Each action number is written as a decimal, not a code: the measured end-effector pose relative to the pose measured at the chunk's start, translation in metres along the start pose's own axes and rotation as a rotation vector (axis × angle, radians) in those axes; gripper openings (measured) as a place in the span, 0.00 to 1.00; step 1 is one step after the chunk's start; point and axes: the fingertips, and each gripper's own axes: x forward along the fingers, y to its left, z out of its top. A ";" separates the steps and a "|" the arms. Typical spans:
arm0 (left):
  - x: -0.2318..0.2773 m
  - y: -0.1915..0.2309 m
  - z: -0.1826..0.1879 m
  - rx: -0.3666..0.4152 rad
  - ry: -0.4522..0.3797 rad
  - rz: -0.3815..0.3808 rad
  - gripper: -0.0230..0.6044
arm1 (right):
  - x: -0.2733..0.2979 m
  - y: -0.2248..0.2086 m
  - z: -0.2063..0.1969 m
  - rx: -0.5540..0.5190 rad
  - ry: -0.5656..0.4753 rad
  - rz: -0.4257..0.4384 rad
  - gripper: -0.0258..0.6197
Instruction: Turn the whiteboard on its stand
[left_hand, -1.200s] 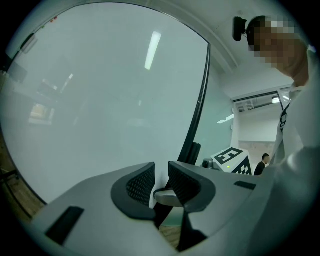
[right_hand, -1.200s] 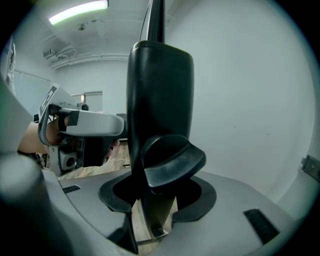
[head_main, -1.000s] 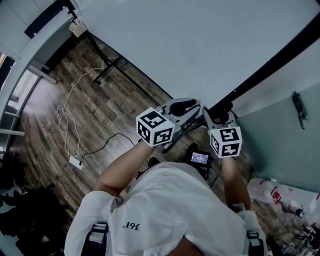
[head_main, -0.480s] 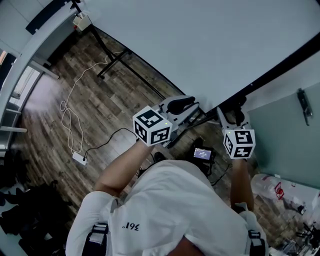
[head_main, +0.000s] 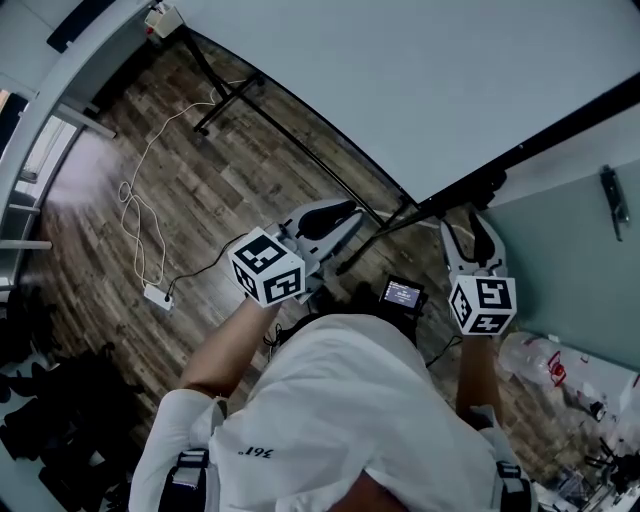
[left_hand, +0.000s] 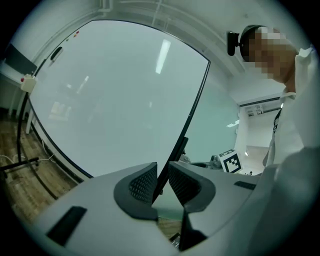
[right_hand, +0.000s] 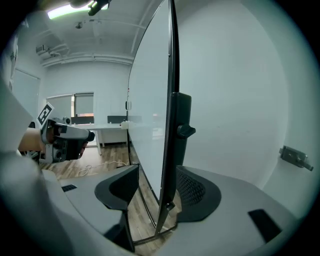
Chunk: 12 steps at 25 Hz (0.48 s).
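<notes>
White black-framed whiteboard (head_main: 420, 90) sits on its black metal stand (head_main: 225, 95). Right gripper (head_main: 472, 228): jaws just opened wide, straddling the board's side edge, not pressing. Left gripper (head_main: 330, 215): jaws narrowly apart, empty, near the lower corner.

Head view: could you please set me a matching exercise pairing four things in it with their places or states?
1 whiteboard
2 white cable
3 small screen
4 plastic bottle

A looped on the wood floor, left
B lower right, by the wall
C lit, mid-picture
D black-framed, across the top

Pairs: 1-D, 2-A, 3-C, 4-B
</notes>
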 end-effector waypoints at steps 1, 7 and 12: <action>-0.003 0.000 -0.003 -0.006 -0.002 0.015 0.15 | -0.001 0.001 0.000 0.000 -0.003 0.013 0.42; -0.021 -0.015 -0.020 -0.062 -0.013 0.106 0.15 | -0.010 0.016 0.000 -0.012 -0.017 0.113 0.42; -0.037 -0.016 -0.036 -0.087 -0.011 0.214 0.15 | -0.009 0.033 -0.011 -0.028 -0.024 0.226 0.42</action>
